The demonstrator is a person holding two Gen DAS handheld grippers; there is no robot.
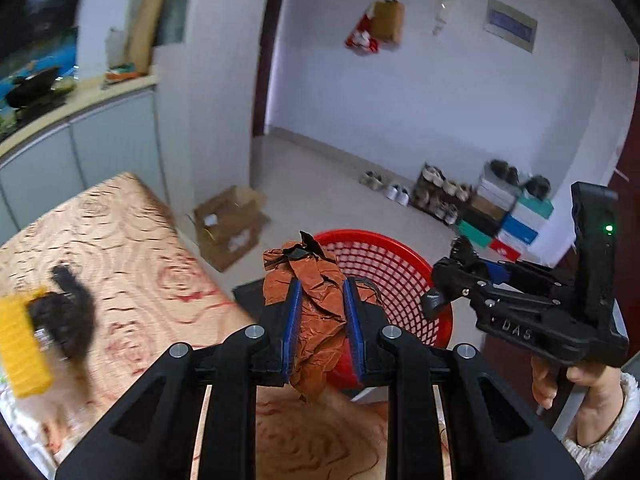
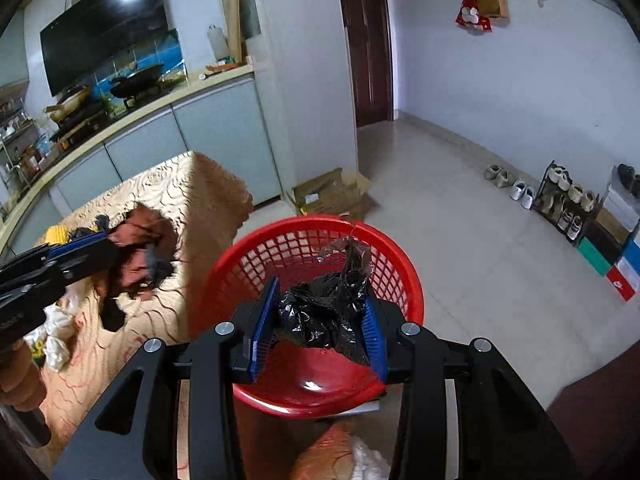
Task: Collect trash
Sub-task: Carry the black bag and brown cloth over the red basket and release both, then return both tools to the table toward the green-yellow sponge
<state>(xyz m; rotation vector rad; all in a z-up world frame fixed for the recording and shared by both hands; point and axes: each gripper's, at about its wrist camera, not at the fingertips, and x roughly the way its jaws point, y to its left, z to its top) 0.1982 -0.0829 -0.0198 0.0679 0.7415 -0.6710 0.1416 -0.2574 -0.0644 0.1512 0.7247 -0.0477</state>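
Mid-task: right gripper (image 2: 320, 320) pinches crumpled black plastic film (image 2: 326, 312) above the red mesh plastic basket (image 2: 400, 280), left gripper (image 1: 322, 320) clamps crumpled brown paper (image 1: 316, 300) beside it; neither dropped, basket looks empty.

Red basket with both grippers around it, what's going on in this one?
A person is clearing trash off a table with a handheld gripper in each hand. The left gripper is shut on a crumpled brown paper, near the rim of the red basket but not yet over its opening. The right gripper is shut on a crumpled black plastic bag, held over the basket's opening. Neither piece has been dropped in. More scraps remain on the table.
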